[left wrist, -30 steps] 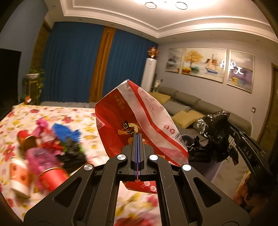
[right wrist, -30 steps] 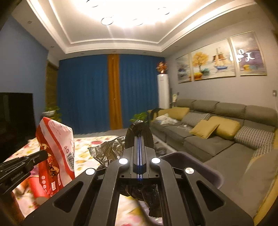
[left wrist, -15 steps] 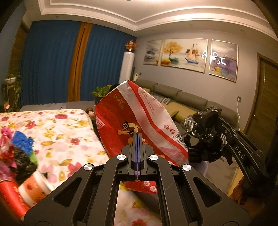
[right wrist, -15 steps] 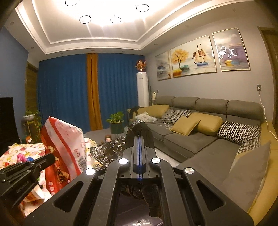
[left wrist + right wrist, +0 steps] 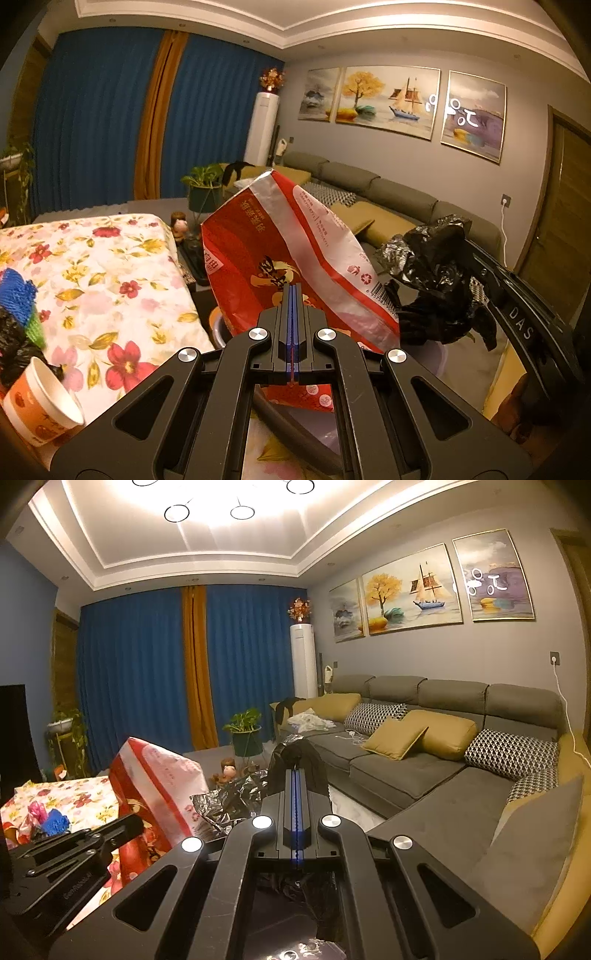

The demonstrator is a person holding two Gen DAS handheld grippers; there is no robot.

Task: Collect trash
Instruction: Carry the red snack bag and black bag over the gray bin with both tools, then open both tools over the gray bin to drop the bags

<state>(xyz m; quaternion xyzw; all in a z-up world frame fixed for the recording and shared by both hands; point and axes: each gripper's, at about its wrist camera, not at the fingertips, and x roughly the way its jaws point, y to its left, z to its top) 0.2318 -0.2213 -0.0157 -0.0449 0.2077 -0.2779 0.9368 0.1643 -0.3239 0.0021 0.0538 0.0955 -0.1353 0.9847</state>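
Left wrist: left hand-held gripper (image 5: 291, 295) clamps red/white snack bag (image 5: 288, 254) w/ barcode, crinkled, upright.

Both grippers have swung away from the heap of rubbish on the flowered table (image 5: 110, 266), which has slid to the left edge of the left wrist view. The red snack bag (image 5: 280, 258) and the black plastic bag (image 5: 436, 280) now hang past the table's right edge, over a bin (image 5: 439, 354).
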